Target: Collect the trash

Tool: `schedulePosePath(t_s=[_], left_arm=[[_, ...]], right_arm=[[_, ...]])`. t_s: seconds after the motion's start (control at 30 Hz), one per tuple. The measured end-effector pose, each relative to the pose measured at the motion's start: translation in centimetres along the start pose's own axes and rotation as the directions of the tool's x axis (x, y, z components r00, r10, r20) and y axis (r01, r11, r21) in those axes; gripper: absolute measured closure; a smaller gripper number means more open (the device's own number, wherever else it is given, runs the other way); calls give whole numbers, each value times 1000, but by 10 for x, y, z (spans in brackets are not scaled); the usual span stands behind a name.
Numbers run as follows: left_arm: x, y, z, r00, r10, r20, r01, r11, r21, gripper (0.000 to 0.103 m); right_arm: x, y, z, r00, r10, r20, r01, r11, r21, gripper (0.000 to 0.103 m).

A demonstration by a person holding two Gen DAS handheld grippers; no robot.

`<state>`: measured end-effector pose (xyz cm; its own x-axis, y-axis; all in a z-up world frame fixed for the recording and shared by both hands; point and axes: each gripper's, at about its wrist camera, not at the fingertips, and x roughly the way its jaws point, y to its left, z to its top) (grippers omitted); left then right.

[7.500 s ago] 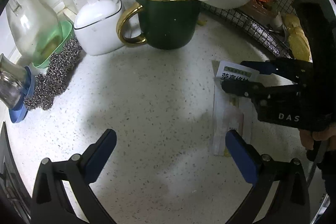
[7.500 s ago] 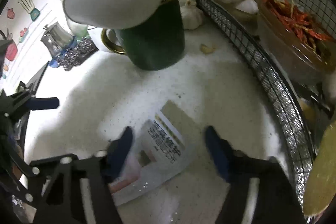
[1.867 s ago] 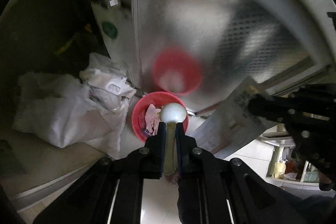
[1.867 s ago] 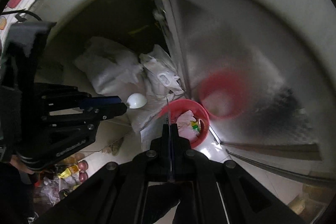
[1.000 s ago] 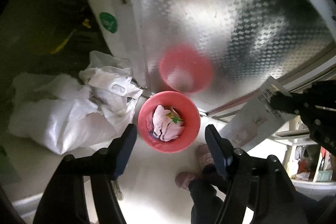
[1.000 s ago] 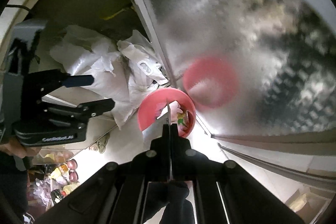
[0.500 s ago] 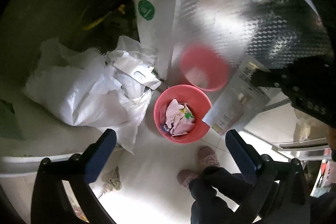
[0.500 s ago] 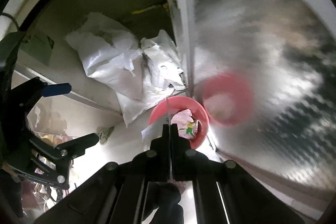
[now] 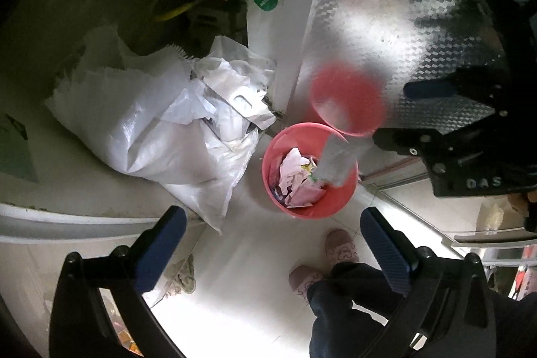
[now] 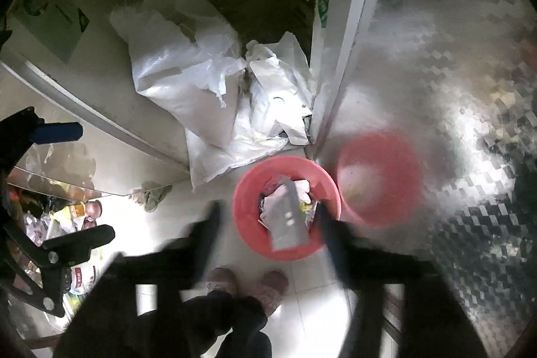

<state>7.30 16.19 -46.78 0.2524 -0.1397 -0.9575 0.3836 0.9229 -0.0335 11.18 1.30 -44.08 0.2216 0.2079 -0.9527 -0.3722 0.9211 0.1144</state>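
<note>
A red bin (image 9: 312, 212) stands on the floor below both grippers, with pink and white scraps inside. A flat grey-white packet (image 9: 335, 160) hangs loose in the air over the bin's right rim. In the right wrist view the packet (image 10: 288, 220) is between the blurred fingers of my right gripper (image 10: 268, 230), whose jaws are opening and do not touch it. Under them sits the bin (image 10: 248, 223). My left gripper (image 9: 273, 230) is wide open and empty, near the bin. Each gripper shows in the other's view: right gripper (image 9: 412, 113), left gripper (image 10: 74, 183).
White woven sacks (image 9: 151, 130) lie left of the bin against an open cupboard. A patterned metal door (image 9: 386, 22) behind the bin mirrors it in red. A person's slippered feet (image 9: 339, 250) stand on the pale tiles close to the bin.
The right gripper's jaws have parted and the packet has dropped out of them toward the bin. The left gripper has widened to fully open, and both views have shifted over the bin.
</note>
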Motion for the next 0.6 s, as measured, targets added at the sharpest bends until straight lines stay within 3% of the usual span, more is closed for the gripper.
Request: schedulePosePath(t_s=[0.23, 0.37, 0.6], left_arm=[[-32, -3, 2, 1000, 1, 20, 0, 999, -37, 0], [-82, -7, 6, 998, 20, 57, -17, 998, -56, 0], [-199, -13, 24, 985, 85, 148, -68, 991, -111, 0]], right_arm=[[-24, 1, -6, 1000, -26, 5, 26, 1000, -5, 24], [-60, 11, -6, 999, -27, 27, 28, 999, -16, 8], [-166, 33, 4, 992, -23, 124, 30, 998, -57, 1]])
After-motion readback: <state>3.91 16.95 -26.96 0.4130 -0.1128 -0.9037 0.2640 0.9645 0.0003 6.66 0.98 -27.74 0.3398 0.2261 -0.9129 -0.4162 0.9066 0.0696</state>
